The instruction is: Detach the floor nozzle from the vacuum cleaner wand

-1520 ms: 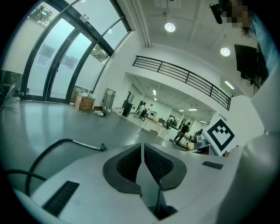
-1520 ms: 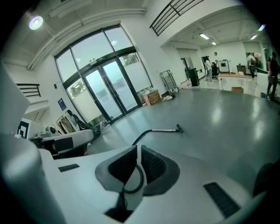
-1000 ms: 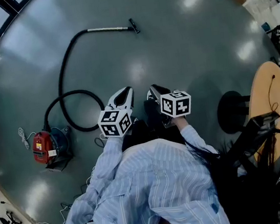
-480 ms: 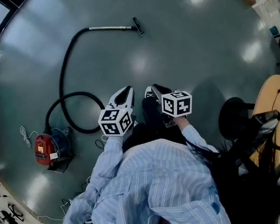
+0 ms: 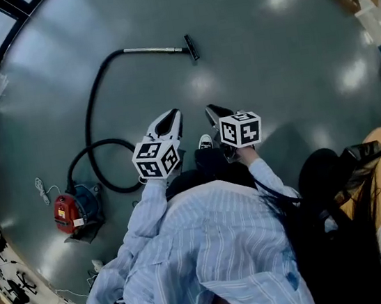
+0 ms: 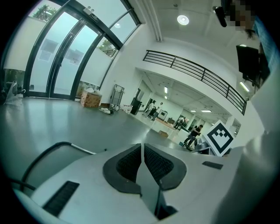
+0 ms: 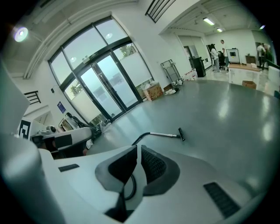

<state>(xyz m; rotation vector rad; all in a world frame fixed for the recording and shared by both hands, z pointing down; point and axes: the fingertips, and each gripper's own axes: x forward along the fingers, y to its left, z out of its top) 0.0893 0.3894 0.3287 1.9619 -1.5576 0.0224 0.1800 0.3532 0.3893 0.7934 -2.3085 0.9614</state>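
Your left claw (image 5: 169, 118) and right claw (image 5: 211, 111): both clenched, empty. Floor nozzle (image 5: 192, 47) on wand (image 5: 155, 49), well apart from both claws.

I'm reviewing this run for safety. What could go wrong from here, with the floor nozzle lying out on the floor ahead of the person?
1. The black hose loops over the floor beside the person; a foot could catch it.
2. The left gripper and right gripper are both shut and empty; they must open before taking the wand or floor nozzle.
3. Wand and nozzle lie loose on the glossy floor, so they may slide when pulled.
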